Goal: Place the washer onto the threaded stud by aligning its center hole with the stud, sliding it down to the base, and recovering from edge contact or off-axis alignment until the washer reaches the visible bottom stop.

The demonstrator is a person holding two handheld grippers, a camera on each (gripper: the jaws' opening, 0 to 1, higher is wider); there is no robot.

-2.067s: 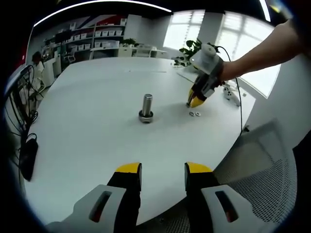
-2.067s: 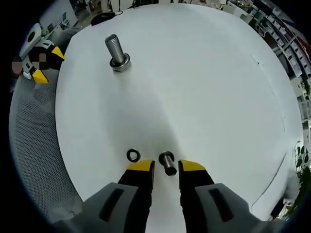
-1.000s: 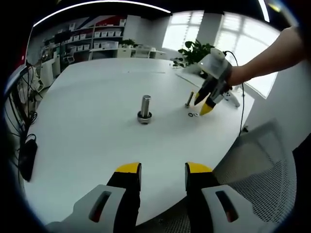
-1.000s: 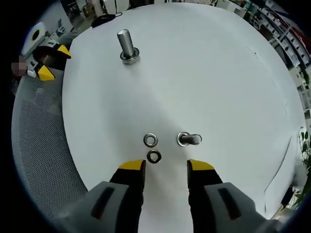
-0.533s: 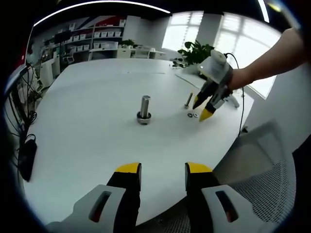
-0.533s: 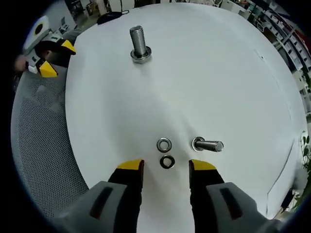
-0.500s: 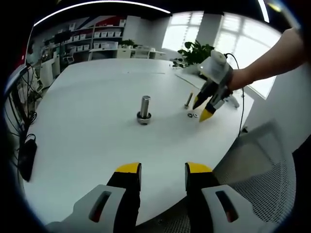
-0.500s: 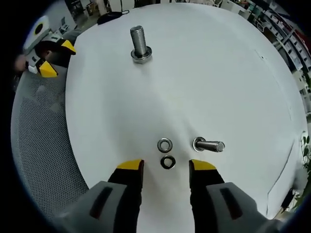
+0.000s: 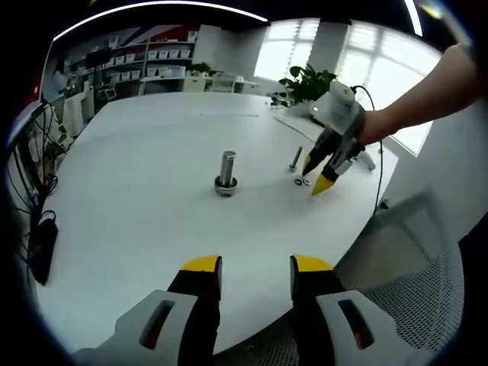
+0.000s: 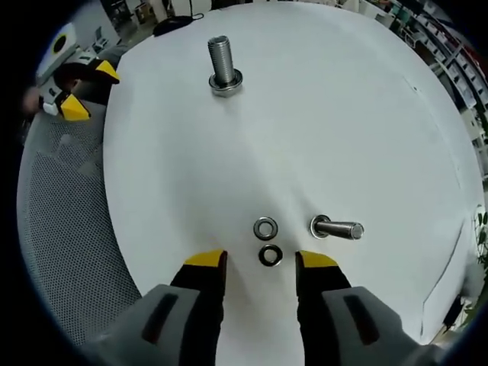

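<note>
Right tongs point(image 10: 259, 261) stand open astride the dark washer point(image 10: 269, 255) near the tabletop point(image 10: 343, 114) edge; left tongs point(image 9: 255, 265) open, idle; risk: the neighbouring washer point(image 10: 265, 227) gets nudged, or the flat ring slips.

On the white bench point(image 10: 366, 114): 2 washers, one bright point(image 10: 265, 228) and one dark point(image 10: 269, 255), lying just beside each other; 1 large upright threaded stud point(image 10: 223, 65); 1 smaller bolt point(image 10: 337, 228) standing near the washers.
</note>
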